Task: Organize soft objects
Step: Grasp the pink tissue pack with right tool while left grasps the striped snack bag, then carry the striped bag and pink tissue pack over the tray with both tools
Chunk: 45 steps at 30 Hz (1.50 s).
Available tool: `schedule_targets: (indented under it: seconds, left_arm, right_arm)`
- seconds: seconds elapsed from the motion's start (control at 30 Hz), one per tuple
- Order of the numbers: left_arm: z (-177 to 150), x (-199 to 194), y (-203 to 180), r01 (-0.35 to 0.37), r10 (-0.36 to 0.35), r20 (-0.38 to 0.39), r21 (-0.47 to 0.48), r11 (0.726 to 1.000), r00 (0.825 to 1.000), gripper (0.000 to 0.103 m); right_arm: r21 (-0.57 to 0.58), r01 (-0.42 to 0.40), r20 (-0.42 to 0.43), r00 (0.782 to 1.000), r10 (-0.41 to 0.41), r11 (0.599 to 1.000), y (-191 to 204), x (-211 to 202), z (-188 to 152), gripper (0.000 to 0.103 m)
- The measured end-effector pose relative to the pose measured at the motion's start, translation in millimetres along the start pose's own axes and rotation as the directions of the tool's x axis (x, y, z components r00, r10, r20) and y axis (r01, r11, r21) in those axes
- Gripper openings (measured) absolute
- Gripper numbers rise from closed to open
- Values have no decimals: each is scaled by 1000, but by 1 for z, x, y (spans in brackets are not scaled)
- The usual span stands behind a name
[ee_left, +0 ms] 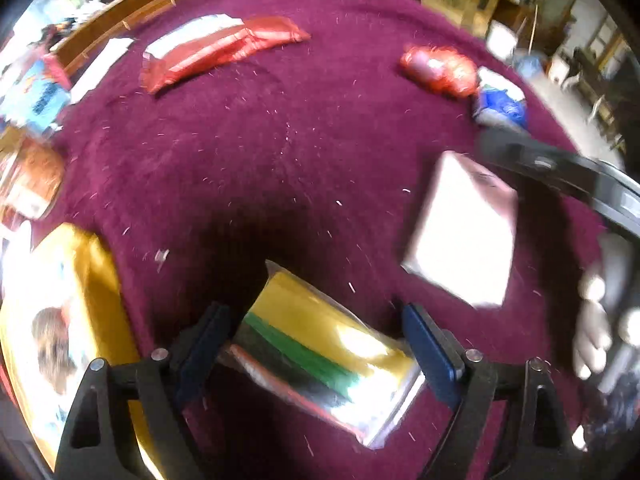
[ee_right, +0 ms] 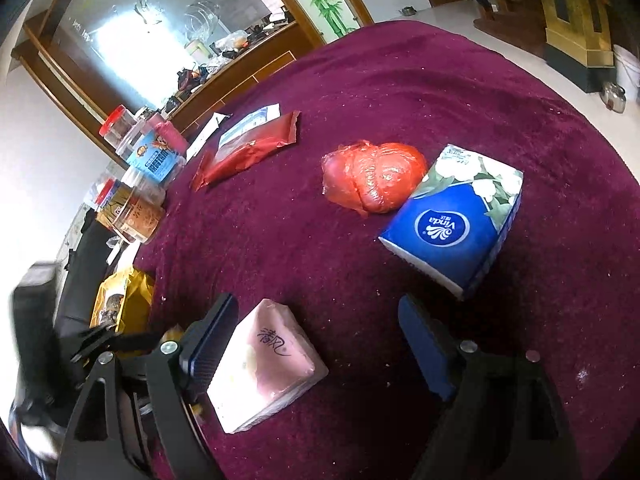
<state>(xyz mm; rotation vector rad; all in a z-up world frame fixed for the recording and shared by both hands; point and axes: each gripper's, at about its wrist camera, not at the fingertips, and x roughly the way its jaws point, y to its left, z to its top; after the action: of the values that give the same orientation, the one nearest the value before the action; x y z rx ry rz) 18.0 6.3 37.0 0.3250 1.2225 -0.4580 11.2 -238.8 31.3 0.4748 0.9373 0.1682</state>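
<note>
On a maroon cloth, my left gripper is open around a shiny yellow, green and red foil packet lying between its fingers. My right gripper is open over a pink tissue pack, which lies beside its left finger; the same pack shows white in the left wrist view. A red plastic-wrapped bundle touches a blue Vinda tissue pack farther off. A red and white flat pouch lies at the far left; it also shows in the left wrist view.
Several snack jars stand along the cloth's left edge. A yellow bag lies at the near left. A wooden sideboard with a mirror stands behind. The floor drops off past the cloth's right edge.
</note>
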Motion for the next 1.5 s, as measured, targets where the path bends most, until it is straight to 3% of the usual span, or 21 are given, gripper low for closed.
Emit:
schedule_targets:
  seconds: [0.1, 0.2, 0.4, 0.5, 0.57, 0.6, 0.63, 0.7, 0.77, 0.83, 1.0, 1.17, 1.27, 1.33, 1.5]
  left_arm:
    - [-22, -32, 9, 0, 10, 79, -127, 992, 997, 90]
    - [-50, -49, 15, 62, -34, 107, -272, 960, 994, 91]
    - [-52, -30, 5, 118, -69, 137, -391, 913, 988, 91]
    - [-35, -4, 0, 50, -7, 118, -365, 930, 993, 90]
    - [-26, 2, -17, -28, 71, 145, -279, 960, 987, 77]
    - [-26, 1, -24, -54, 95, 156, -247, 968, 983, 59]
    - [-27, -1, -26, -58, 97, 163, -231, 971, 982, 48]
    - [-34, -8, -29, 0, 39, 181, -211, 977, 983, 46]
    - [-41, -15, -29, 9, 35, 199, -213, 977, 979, 46]
    - [-48, -24, -24, 61, -5, 234, -231, 971, 972, 46]
    - [-70, -55, -13, 197, -93, 347, -277, 941, 933, 46]
    - [-104, -102, -2, 281, -130, 472, -267, 922, 872, 46]
    - [-131, -125, 18, 265, -81, 514, -296, 918, 854, 46]
    - [-150, -135, 38, 263, -52, 532, -331, 906, 845, 46]
    - [-198, -147, 100, 286, 26, 575, -445, 848, 818, 47]
  right_arm:
    - [6, -6, 2, 1000, 6, 1000, 0, 0, 0, 81]
    - [4, -4, 2, 1000, 4, 1000, 0, 0, 0, 81]
    - [8, -7, 3, 1000, 7, 1000, -2, -1, -1, 81]
    - [8, -8, 4, 1000, 8, 1000, -2, -1, -1, 81]
    - [9, -9, 3, 1000, 9, 1000, -2, -1, -1, 81]
    - [9, -9, 4, 1000, 9, 1000, -2, -1, -1, 81]
    - [12, -11, 4, 1000, 11, 1000, -3, -1, 0, 81]
    - [14, -12, 4, 1000, 12, 1000, -2, -1, 0, 81]
    - [18, -14, 6, 1000, 14, 1000, -3, -1, 1, 81]
    - [20, -14, 9, 1000, 14, 1000, -3, -2, 1, 82]
    - [24, -32, 42, 999, 31, 999, -4, -5, 2, 82]
    - [36, -48, 78, 996, 45, 998, -6, -11, 2, 82]
    - [137, -51, 5, 999, 51, 989, -14, -6, 2, 82]
    - [189, -122, -11, 992, 126, 974, -12, -12, -3, 82]
    - [122, -68, -112, 990, 82, 990, 28, -7, -17, 82]
